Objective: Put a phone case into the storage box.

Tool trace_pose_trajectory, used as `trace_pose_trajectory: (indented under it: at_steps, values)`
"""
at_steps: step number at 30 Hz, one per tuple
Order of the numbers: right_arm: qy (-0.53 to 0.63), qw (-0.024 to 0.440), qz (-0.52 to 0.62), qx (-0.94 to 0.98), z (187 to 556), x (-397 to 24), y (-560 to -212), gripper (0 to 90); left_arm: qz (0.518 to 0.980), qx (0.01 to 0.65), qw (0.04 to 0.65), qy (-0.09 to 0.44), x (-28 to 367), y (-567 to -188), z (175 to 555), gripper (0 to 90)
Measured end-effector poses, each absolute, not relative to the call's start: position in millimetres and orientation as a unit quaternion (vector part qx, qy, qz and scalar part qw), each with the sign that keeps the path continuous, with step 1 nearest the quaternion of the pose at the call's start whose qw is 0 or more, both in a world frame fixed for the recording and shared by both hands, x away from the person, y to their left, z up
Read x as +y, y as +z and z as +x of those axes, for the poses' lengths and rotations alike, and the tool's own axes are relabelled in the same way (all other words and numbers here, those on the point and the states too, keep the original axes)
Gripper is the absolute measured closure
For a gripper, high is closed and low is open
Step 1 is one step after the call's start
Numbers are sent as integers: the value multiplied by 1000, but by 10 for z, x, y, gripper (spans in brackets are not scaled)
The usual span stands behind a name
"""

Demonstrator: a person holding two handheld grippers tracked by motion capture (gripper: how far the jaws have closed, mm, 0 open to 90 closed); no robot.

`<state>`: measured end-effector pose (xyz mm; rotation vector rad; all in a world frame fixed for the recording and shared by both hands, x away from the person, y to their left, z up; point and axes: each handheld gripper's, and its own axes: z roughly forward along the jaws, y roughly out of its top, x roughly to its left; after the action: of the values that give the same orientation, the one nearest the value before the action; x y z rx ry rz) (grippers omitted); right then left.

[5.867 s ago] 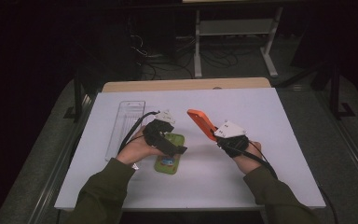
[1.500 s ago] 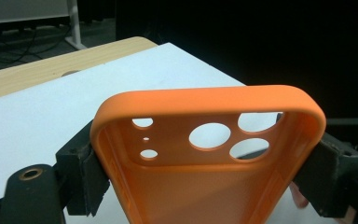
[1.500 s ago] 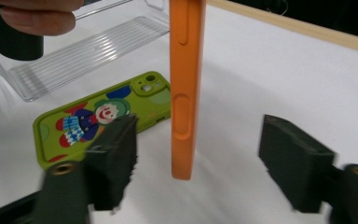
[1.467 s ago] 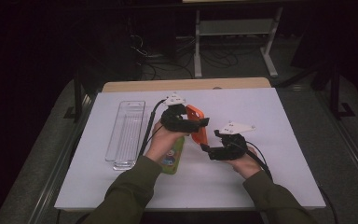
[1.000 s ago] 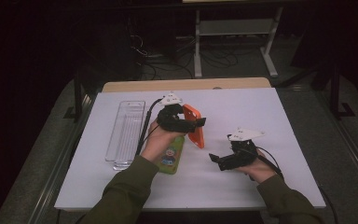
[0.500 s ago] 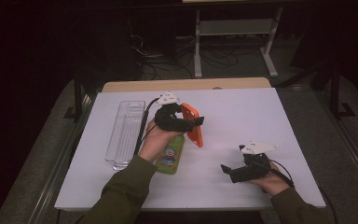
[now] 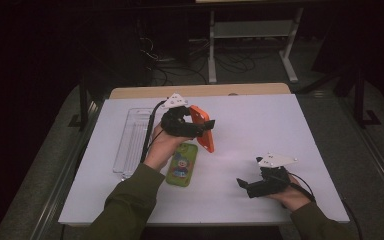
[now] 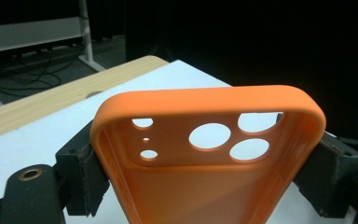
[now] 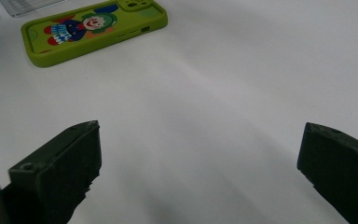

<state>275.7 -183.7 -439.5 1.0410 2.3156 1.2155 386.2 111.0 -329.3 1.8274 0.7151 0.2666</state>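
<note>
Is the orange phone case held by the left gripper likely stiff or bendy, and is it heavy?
The orange phone case is an empty thin-walled shell with camera holes, so it is probably light. The left gripper clamps its two long sides, yet the rim looks unbent; it seems fairly firm, though a harder squeeze might bow it. Its matte surface probably resists slipping.

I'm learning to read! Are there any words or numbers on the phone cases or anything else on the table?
Green phone case with a clown picture: it carries blue lettering, too blurred to read.
Orange plastic phone case: no words or numbers.
Clear plastic tray: none readable.
</note>
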Motion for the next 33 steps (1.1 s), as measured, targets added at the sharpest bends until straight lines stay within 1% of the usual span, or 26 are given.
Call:
trace_pose_trajectory:
  at_steps: [5,13,23,33]
  values:
    - [427,162,365,811,2758,-1831,-4392,0,767,303,550,132,1182,-3160,3920,163]
    - [428,164,363,811,2756,-1833,-4386,0,760,314,551,144,1337,-2972,4071,163]
    - [429,163,365,810,2752,-1836,-4370,0,751,337,538,179,1546,-2865,4242,163]
    - [431,163,364,809,2755,-1843,-4366,0,733,375,522,223,1797,-2784,4378,162]
